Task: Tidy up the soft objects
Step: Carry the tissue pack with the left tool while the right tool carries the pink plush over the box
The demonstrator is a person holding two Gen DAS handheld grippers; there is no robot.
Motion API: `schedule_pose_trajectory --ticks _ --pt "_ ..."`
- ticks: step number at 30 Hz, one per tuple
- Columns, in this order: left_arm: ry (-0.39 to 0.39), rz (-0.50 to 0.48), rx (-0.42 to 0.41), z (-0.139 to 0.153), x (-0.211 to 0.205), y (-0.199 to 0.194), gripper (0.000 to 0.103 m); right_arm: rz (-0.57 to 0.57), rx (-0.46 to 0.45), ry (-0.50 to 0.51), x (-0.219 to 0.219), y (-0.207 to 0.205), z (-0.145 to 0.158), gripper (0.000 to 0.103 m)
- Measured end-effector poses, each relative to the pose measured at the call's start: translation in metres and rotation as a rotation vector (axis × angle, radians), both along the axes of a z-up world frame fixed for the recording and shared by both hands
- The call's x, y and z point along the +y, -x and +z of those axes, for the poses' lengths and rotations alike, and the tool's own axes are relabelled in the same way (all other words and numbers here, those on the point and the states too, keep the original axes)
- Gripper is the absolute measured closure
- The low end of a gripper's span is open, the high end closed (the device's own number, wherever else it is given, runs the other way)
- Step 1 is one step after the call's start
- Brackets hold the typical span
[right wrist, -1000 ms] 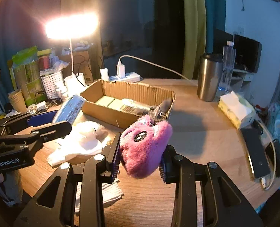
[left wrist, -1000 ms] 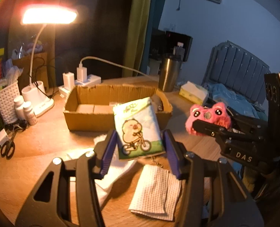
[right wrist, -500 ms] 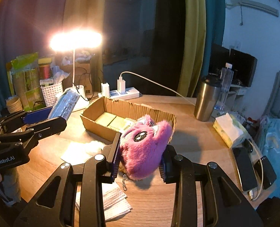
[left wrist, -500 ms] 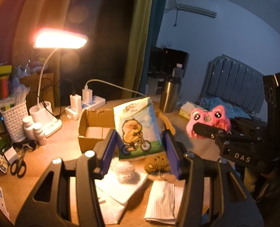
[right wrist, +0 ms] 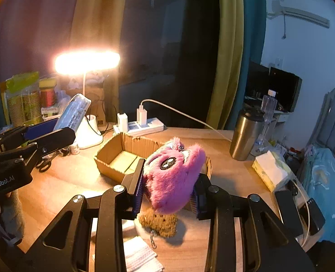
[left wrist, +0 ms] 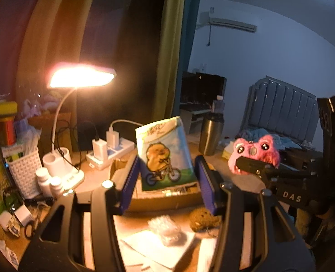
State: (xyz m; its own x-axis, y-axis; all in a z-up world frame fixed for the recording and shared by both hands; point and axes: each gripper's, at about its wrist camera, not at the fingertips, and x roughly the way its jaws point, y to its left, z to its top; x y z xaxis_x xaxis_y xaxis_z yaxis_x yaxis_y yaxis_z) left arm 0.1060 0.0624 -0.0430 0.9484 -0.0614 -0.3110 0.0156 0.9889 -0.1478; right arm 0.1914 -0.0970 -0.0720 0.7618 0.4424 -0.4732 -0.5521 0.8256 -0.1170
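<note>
Two grippers are holding soft items above the desk.
At frame centre, the left gripper is clamping the tissue pack over the cardboard box; the right gripper is squeezing the pink plush, centre frame.

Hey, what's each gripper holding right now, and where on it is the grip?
The left gripper clamps the tissue pack by its two side edges near the bottom. The right gripper squeezes the pink plush toy across its body.
</note>
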Motion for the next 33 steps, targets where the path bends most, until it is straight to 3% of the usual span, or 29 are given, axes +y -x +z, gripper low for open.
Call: schedule_pose_trajectory --ticks 19,33 --pt "-0.029 0.037 -0.04 0.002 0.02 -0.044 0.052 -0.009 -0.057 -0.057 0.016 -0.045 0.015 0.067" --pt "-0.058 0.067 0.034 -0.032 0.022 -0.097 0.052 0.063 -0.016 -0.108 0.026 -0.091 -0.006 0.067"
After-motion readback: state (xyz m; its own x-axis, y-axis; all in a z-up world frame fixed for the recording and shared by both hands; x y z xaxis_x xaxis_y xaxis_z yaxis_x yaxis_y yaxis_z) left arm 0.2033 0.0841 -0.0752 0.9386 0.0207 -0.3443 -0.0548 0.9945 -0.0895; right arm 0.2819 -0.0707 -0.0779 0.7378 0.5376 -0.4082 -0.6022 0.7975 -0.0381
